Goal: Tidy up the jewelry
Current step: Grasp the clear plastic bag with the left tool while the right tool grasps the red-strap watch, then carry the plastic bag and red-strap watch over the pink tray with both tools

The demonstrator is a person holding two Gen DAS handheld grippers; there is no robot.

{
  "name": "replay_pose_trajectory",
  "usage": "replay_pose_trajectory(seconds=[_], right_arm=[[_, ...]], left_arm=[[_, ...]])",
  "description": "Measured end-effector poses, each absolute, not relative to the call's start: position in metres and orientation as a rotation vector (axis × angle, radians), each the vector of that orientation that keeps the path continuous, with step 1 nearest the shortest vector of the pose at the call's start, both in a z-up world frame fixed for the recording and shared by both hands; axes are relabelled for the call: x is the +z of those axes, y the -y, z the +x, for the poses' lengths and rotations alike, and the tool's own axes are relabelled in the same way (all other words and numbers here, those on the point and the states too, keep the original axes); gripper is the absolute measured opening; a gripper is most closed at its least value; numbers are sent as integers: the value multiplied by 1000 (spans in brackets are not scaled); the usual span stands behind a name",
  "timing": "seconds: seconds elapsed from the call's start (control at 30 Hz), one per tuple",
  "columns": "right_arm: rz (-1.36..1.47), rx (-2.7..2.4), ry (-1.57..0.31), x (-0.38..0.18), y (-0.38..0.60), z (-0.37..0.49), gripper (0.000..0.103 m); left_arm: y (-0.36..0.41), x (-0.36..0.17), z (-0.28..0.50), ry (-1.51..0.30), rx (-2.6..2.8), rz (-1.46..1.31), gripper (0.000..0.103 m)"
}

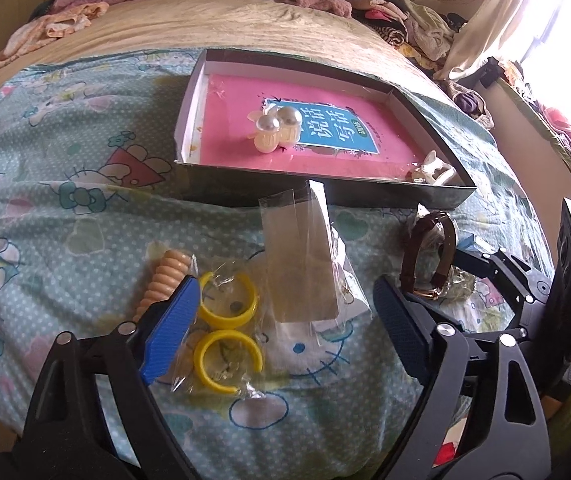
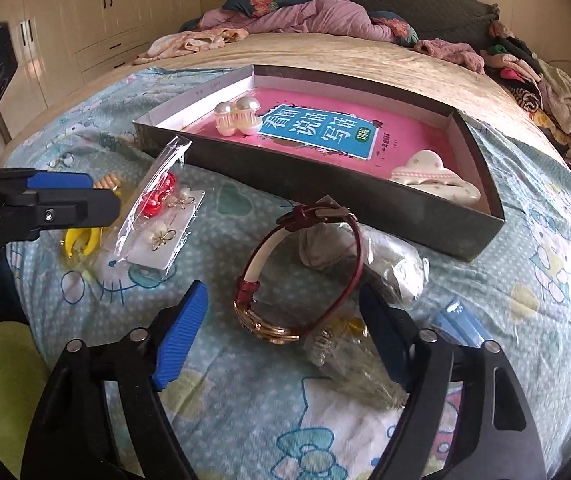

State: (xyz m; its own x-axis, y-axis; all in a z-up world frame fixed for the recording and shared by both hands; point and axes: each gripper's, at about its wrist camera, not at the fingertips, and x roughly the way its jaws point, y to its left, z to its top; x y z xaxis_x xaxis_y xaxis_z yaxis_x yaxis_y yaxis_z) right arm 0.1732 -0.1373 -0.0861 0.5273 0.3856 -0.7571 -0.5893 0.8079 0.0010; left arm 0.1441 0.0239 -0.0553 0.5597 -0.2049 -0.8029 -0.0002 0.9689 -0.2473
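Note:
A dark shallow box lined with a pink booklet lies on the bed. It holds a pearl hair clip and a white bow clip. My left gripper is open above bagged yellow hoop earrings and a clear earring bag. A beige ribbed clip lies to its left. My right gripper is open around a red-strap watch, not touching it.
A Hello Kitty blanket covers the near bed. Crumpled clear bags lie behind and under the watch. Piled clothes sit at the far side, and wardrobes stand at the left.

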Motion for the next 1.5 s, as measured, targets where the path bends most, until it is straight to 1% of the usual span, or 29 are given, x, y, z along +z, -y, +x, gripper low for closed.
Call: replay_pose_trajectory(seconds=[0.03,0.1,0.23,0.27,0.33,0.4,0.43,0.47,0.5,0.53,0.73,1.17,1.5], right_arm=[[-283,590,-829,-88,135,174,70],[-302,591,-819,-90,131,175,68],[-296,594,-807,-94,132,179,55],[-286,600,-806,-94,133,179,54],[-268,612,-804,-95,137,180,54],[-260,619,-801,-95,138,180,53],[-251,623,-802,-94,139,181,53],[-241,628,-803,-94,140,181,53],[-232,632,-805,-94,142,182,53],[-226,634,-805,-93,143,182,53],[-199,650,-809,-92,147,183,52],[-145,697,-780,-68,164,165,48],[-144,712,-731,-49,166,159,46]], left_arm=[[-24,-57,147,-979,-127,-235,78],[-24,-61,153,-991,-133,-242,76],[-27,-66,164,-1013,-153,-285,75],[-28,-66,166,-1016,-158,-293,75],[-30,-68,171,-1023,-175,-316,67],[-29,-68,173,-1026,-176,-315,66],[-27,-68,174,-1025,-179,-310,63],[-25,-68,176,-1025,-179,-303,58],[-24,-69,177,-1029,-181,-297,48],[-22,-71,179,-1036,-187,-290,43],[-23,-77,186,-1050,-211,-330,33],[-48,-34,160,-924,-245,-426,31],[-58,-22,147,-884,-222,-442,31]])
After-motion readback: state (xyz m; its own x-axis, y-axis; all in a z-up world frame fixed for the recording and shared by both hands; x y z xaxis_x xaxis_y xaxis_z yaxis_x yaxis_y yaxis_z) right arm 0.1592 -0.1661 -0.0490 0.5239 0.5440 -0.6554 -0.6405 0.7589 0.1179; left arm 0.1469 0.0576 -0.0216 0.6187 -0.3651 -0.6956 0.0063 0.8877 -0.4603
